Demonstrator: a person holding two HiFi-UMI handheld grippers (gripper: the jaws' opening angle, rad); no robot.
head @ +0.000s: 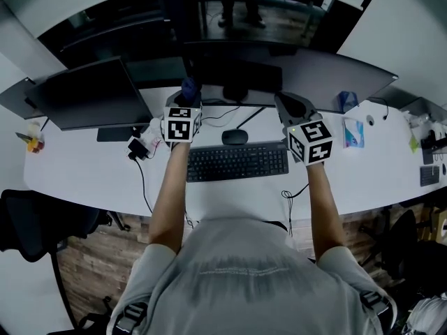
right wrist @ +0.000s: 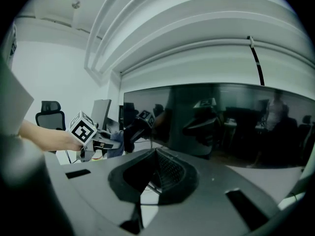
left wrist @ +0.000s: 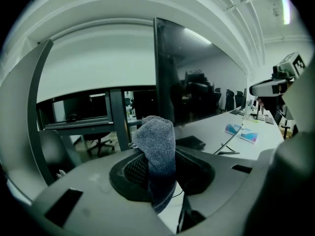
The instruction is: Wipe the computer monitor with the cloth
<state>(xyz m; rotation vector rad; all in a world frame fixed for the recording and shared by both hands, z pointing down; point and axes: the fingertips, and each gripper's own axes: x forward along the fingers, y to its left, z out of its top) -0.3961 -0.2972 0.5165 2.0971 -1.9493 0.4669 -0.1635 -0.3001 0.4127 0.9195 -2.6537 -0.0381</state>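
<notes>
White worktop (head: 84, 176) fills the head view, and we see our two arms reaching over it. Wide curved computer monitor (head: 328, 72) stands at the back, screen dark and reflecting the room; a smaller second monitor (head: 91, 93) stands to its left, angled. Black keyboard (head: 237, 162) lies between our arms, with the mouse (head: 235, 137) just behind it.

We hold the left tool (left wrist: 157, 168) up near the computer monitor's left end, clenched on the cloth (left wrist: 156, 144). The grey-blue cloth stands up out of the jaws and also hangs below them. From the head view the cloth (head: 188, 86) sits close in front of the screen's lower left part; we cannot tell if it touches.

We hold the right tool (right wrist: 156, 173) facing the screen (right wrist: 221, 127) further right, off the glass. Its jaws are pressed together at the tips with nothing between them.
</notes>
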